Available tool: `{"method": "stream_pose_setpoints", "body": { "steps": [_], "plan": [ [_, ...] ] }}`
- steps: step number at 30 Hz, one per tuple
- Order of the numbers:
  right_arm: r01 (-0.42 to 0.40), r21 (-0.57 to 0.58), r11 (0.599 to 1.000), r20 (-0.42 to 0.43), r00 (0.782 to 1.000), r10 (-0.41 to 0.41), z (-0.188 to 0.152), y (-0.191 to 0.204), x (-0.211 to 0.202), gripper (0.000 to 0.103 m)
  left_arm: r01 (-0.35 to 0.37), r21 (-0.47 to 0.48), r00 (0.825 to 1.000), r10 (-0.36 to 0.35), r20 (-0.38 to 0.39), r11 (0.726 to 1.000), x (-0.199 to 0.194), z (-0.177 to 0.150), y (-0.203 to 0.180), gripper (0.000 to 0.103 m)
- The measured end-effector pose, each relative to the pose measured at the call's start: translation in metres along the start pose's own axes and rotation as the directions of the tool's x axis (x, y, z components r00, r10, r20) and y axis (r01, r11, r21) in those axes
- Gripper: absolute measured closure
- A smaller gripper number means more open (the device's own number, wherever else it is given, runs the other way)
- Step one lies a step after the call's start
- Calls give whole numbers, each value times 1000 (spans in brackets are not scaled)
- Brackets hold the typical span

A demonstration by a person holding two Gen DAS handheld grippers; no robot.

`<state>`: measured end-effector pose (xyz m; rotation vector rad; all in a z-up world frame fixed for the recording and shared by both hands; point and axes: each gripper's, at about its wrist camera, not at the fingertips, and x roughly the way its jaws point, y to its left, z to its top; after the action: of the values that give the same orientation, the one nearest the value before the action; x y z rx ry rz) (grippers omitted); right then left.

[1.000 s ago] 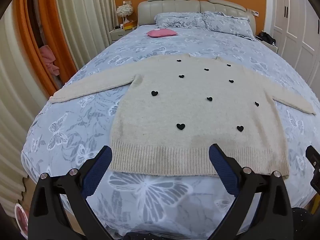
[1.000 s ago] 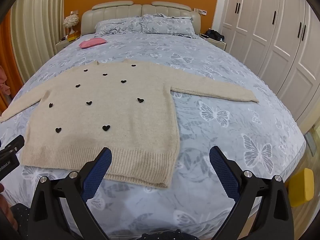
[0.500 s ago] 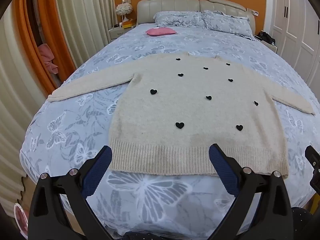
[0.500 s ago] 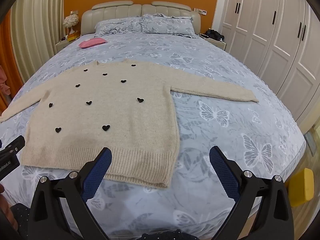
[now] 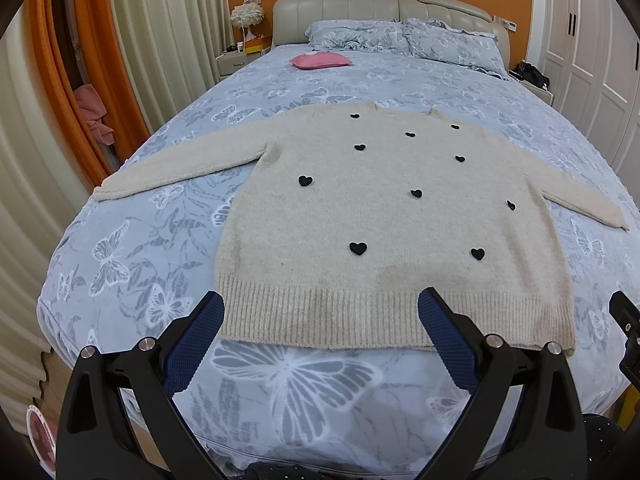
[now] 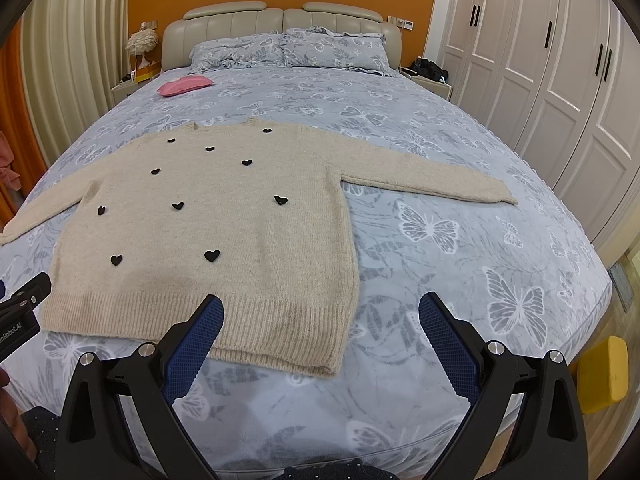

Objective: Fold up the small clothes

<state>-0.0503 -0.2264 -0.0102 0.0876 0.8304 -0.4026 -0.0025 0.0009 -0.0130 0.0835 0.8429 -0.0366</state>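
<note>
A beige knit sweater point(image 5: 384, 216) with small black hearts lies flat, front up, on the bed, both sleeves spread out; it also shows in the right wrist view point(image 6: 224, 220). Its ribbed hem faces me. My left gripper point(image 5: 320, 320) is open and empty, held above the hem near its left half. My right gripper point(image 6: 320, 320) is open and empty, held over the hem's right corner point(image 6: 320, 344). The left sleeve point(image 5: 180, 168) reaches the bed's left edge; the right sleeve point(image 6: 432, 180) lies out to the right.
The bed point(image 6: 460, 264) has a blue butterfly cover. A pink cushion point(image 5: 320, 60) and pillows point(image 6: 288, 46) lie at the far end. Curtains point(image 5: 52, 128) hang on the left, white wardrobes point(image 6: 560, 72) stand on the right. A yellow object point(image 6: 604, 372) sits by the bed's right corner.
Both grippers stay open and nearly still. The left wrist view has shifted very slightly forward over the hem.
</note>
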Motion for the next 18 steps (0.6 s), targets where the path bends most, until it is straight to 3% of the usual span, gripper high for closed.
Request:
{"method": "stream_pose_setpoints", "body": {
  "steps": [18],
  "plan": [
    [-1, 1, 1000, -1, 1000, 1, 1, -1, 1, 6, 4, 3, 1000, -4, -5, 1000, 4, 2, -2, 8]
  ]
}}
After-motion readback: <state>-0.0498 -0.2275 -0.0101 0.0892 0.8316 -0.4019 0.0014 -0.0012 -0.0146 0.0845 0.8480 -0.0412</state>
